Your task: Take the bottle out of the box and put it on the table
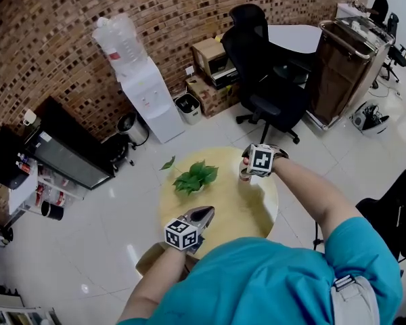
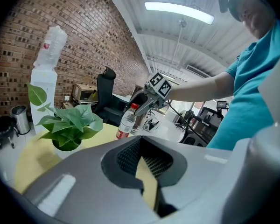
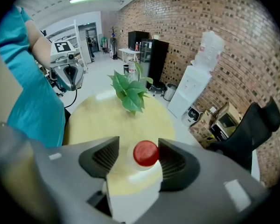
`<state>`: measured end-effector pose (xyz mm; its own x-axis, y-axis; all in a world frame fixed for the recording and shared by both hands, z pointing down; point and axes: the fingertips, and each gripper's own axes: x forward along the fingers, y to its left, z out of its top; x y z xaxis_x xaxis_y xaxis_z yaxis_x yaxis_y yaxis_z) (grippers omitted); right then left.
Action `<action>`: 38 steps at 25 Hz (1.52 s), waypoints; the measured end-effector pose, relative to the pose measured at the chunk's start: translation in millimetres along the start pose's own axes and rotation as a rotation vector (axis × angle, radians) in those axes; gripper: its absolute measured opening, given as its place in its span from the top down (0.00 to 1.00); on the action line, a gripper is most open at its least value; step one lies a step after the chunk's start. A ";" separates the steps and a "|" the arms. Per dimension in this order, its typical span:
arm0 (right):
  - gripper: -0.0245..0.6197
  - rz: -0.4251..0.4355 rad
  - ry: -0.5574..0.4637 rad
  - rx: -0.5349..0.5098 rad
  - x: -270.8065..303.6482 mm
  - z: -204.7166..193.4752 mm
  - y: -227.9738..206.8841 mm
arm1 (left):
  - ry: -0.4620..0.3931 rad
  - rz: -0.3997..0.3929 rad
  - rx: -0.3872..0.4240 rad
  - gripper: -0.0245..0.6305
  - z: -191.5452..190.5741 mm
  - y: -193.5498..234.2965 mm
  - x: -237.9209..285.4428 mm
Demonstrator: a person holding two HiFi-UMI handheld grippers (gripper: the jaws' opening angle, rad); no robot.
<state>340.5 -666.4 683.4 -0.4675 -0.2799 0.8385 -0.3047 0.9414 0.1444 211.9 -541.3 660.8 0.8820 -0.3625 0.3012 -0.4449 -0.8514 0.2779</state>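
A clear plastic bottle (image 2: 126,125) with a red cap (image 3: 145,153) and red label stands upright on the round yellow table (image 1: 237,208), at its far right edge. My right gripper (image 3: 133,157) points steeply down over it, with the cap between the jaws. The jaws stand wide: a gap shows on the left of the cap, while the right pad is close against it. In the head view this gripper (image 1: 247,171) hides most of the bottle. My left gripper (image 1: 204,215) hovers over the table's near edge, shut and empty.
A potted green plant (image 1: 196,177) sits on the far left of the table. A brown cardboard thing (image 1: 147,257) shows below the table's near-left edge. Black office chairs (image 1: 267,80), a water dispenser (image 1: 145,93) and a brick wall lie beyond.
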 end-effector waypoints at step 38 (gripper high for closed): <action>0.96 0.113 -0.976 0.227 -258.9 -24.8 256.2 | -0.231 0.196 -0.073 0.96 0.4 -220.1 -95.2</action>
<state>404.0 -348.1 516.3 -0.9476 -0.3181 0.0296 -0.3195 0.9425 -0.0981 225.9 -319.6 570.6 0.7866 -0.6007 0.1427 -0.6126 -0.7305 0.3019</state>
